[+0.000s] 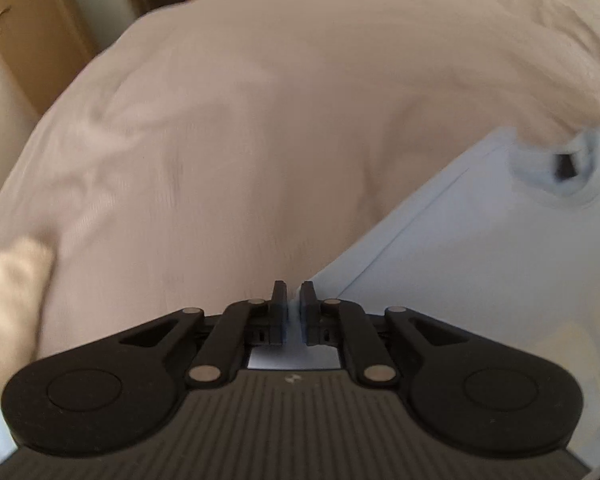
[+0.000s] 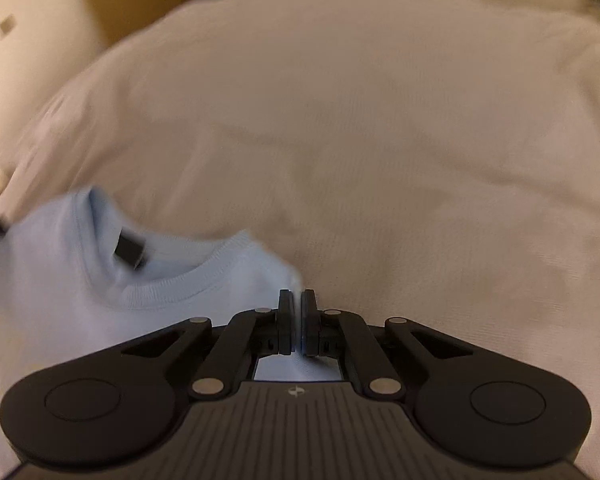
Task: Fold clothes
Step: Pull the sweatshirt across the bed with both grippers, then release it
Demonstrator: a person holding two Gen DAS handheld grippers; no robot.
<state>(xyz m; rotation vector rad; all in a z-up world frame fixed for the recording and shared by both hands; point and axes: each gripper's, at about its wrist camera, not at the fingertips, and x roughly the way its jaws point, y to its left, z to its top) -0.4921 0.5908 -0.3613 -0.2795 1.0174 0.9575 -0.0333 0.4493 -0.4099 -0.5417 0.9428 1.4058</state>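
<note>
A light blue T-shirt (image 1: 480, 264) lies on a white bed sheet (image 1: 240, 140). In the left wrist view it fills the lower right, with its round collar and a dark label (image 1: 566, 168) at the far right. My left gripper (image 1: 294, 298) is shut on a fold of the shirt's edge, with blue cloth showing between the pads. In the right wrist view the T-shirt (image 2: 60, 300) spreads to the lower left, collar and dark label (image 2: 130, 250) turned up. My right gripper (image 2: 297, 308) is shut on the shirt's shoulder edge beside the collar.
The white bed sheet (image 2: 380, 140) stretches ahead in both views. A wooden door (image 1: 24, 40) with a handle stands beyond the bed's far left. A cream cloth (image 1: 8, 300) shows blurred at the left edge. A rumpled duvet (image 1: 540, 20) lies at the far right.
</note>
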